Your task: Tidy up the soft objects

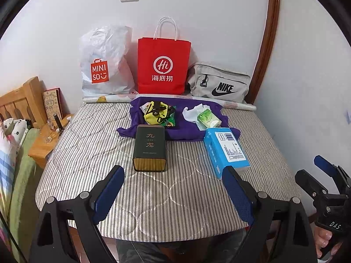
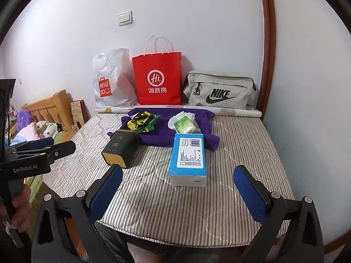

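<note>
A purple cloth lies spread at the back of the striped mattress. On it sit a yellow pouch and a green tissue pack with white tissue. In front lie a dark tea tin and a blue tissue pack. My left gripper is open and empty over the near mattress edge. My right gripper is open and empty just short of the blue pack.
Against the back wall stand a white Miniso bag, a red paper bag and a grey Nike bag. A rolled paper tube lies before them. A wooden nightstand stands at the left.
</note>
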`<state>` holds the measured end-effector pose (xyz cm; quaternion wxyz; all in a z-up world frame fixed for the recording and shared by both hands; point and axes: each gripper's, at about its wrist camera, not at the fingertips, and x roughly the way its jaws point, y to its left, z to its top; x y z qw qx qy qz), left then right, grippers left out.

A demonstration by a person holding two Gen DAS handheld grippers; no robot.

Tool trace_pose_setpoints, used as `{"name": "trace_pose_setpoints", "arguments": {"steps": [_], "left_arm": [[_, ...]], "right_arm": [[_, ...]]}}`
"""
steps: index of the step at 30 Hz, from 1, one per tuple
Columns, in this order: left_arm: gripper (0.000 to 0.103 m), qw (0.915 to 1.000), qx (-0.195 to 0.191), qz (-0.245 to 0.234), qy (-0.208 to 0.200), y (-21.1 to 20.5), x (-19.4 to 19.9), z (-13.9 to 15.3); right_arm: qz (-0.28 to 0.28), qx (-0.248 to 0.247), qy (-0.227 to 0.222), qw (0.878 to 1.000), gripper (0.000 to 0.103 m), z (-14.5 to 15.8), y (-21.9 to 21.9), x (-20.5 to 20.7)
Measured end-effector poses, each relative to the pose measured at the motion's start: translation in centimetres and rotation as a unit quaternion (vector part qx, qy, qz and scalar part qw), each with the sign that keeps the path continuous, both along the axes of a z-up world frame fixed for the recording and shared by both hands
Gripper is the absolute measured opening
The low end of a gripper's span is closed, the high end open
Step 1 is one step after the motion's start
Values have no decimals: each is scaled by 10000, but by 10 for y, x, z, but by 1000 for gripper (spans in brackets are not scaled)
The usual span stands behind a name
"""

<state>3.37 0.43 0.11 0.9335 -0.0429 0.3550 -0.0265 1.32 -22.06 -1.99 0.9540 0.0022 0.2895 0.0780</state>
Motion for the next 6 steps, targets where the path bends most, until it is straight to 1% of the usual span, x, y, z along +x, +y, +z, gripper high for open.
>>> {"name": "trace_pose_setpoints", "arguments": {"steps": [6], "left_arm": [[90, 10000, 28, -3, -15, -1, -1, 0]], "right_arm": [[1, 2, -1, 10000, 100, 0, 0, 0]]}}
